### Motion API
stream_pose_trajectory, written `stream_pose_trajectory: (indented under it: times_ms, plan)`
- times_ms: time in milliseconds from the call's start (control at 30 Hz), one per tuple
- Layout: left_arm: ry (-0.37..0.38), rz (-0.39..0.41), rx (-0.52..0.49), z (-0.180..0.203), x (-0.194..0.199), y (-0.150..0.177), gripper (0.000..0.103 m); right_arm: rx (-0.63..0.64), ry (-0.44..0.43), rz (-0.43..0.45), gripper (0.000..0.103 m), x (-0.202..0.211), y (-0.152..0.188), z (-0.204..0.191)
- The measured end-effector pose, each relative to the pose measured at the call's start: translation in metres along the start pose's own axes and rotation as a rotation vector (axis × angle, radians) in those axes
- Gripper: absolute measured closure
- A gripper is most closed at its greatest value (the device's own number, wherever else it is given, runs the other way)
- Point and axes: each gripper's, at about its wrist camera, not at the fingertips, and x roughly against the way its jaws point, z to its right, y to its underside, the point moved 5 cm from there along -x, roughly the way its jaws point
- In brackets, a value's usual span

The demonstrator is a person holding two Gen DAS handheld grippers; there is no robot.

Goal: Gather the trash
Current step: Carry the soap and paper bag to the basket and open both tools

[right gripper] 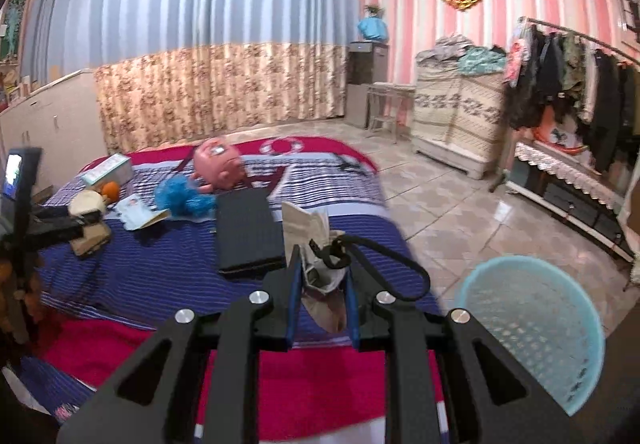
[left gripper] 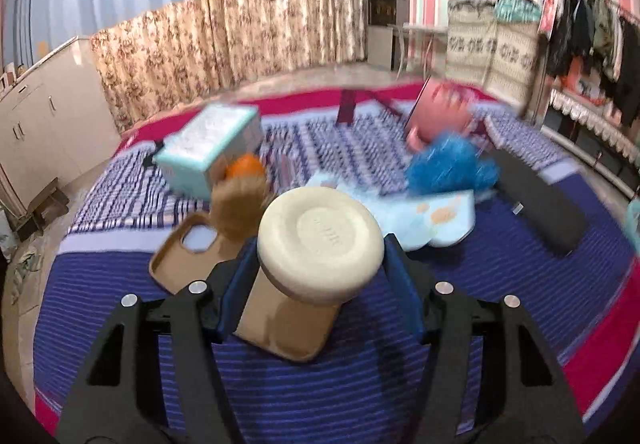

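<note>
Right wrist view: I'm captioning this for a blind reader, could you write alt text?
The right gripper is shut on crumpled paper trash over a blue-striped bed, with a pale blue mesh bin on the tiled floor to the right. A black case lies on the bed.

Crumpled paper in right gripper

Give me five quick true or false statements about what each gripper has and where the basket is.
1. The right gripper holds crumpled paper. True.
2. The basket stands on the bed. False: it is on the floor beside the bed.
3. A cream lid sits between the left gripper's fingers. True.
4. The basket is red. False: light blue.
5. The phone case is in the basket. False: it lies on the bed.
</note>
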Motion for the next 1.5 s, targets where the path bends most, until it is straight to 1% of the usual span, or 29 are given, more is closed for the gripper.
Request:
stream_pose_trajectory:
  times_ms: [133,267,367,467,600,833,933,1033,1133,1200,1300,1400,1500]
  plan:
    - [0.067,0.079,0.031,0.025,0.027,-0.026,0.042,-0.036,0.093,0.028,0.084,0.020,0.004,0.039]
    - [0.154,0.136,0.017,0.076,0.049,-0.045,0.042,-0.095,0.173,0.045,0.084,0.039,0.011,0.081]
    - [0.198,0.172,-0.035,0.125,0.062,-0.051,0.042,-0.160,0.243,0.056,0.084,0.051,0.015,0.118]
    - [0.248,0.188,-0.080,0.168,0.070,-0.050,0.042,-0.196,0.305,0.046,0.084,0.056,0.025,0.146]
    - [0.327,0.158,-0.109,0.222,0.072,-0.043,0.042,-0.245,0.356,0.013,0.084,0.056,0.039,0.179]
    - [0.398,0.160,-0.224,0.300,0.077,-0.022,0.042,-0.304,0.382,-0.013,0.084,0.048,0.049,0.211]
    - [0.436,0.161,-0.269,0.331,0.081,-0.014,0.042,-0.296,0.390,-0.030,0.084,0.046,0.050,0.211]
    - [0.467,0.162,-0.289,0.352,0.083,-0.010,0.042,-0.287,0.401,-0.037,0.084,0.047,0.050,0.217]
    - [0.501,0.147,-0.317,0.375,0.082,-0.002,0.042,-0.320,0.409,-0.050,0.084,0.048,0.057,0.231]
    - [0.509,0.143,-0.335,0.386,0.080,0.001,0.042,-0.341,0.415,-0.058,0.084,0.047,0.063,0.240]
    - [0.530,0.143,-0.375,0.406,0.080,0.011,0.042,-0.392,0.402,-0.070,0.084,0.043,0.072,0.252]
    - [0.547,0.137,-0.414,0.429,0.077,0.021,0.042,-0.416,0.393,-0.086,0.084,0.037,0.079,0.257]
    - [0.546,0.126,-0.429,0.444,0.066,0.024,0.042,-0.430,0.381,-0.100,0.084,0.029,0.084,0.256]
